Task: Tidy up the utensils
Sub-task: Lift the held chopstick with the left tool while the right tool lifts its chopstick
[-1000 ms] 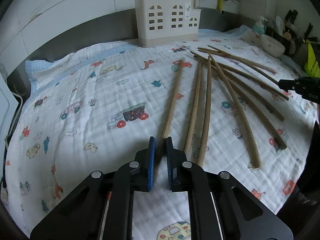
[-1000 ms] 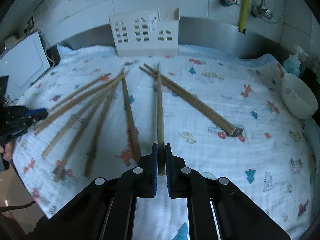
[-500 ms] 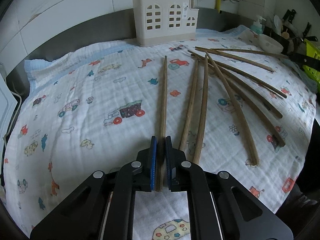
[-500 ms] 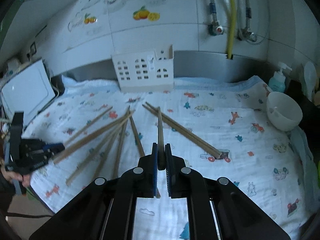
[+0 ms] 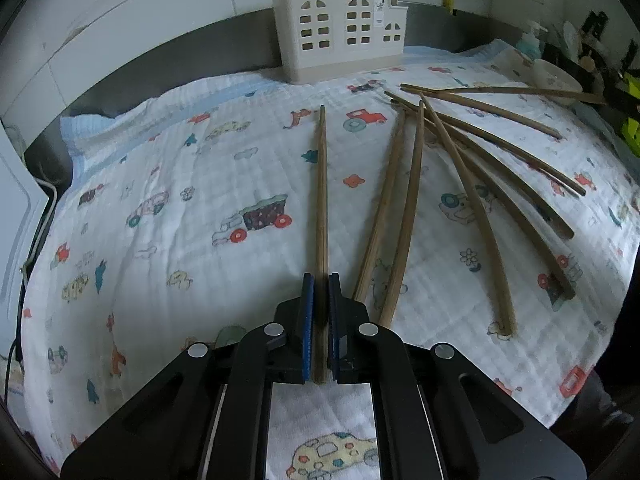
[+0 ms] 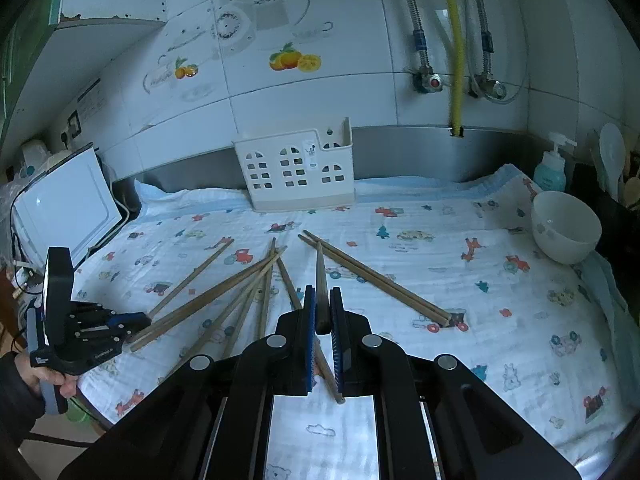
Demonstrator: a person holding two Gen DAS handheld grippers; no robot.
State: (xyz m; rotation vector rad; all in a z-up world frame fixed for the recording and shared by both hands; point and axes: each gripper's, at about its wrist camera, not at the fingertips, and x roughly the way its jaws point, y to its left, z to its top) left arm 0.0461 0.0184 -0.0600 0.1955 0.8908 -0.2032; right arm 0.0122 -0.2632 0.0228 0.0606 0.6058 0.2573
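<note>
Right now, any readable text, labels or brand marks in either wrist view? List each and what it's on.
None can be read.
Sticker on the white utensil caddy: print too small to read.
Pale label on the left gripper body, as the right wrist view shows it: blurred.
Soap bottle: no legible label.
Wall tile decals: only pictures of fruit and a teapot, no words.
Patterned cloth: cartoon vehicles, no lettering.

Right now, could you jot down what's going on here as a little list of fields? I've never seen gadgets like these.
Left gripper: shut on a chopstick
Right gripper: shut on another chopstick, lifted off the cloth
Loose chopsticks: scattered on the cloth
Surface: printed cloth
Holder: white caddy at the back wall
Nearby: white bowl, soap bottle
</note>
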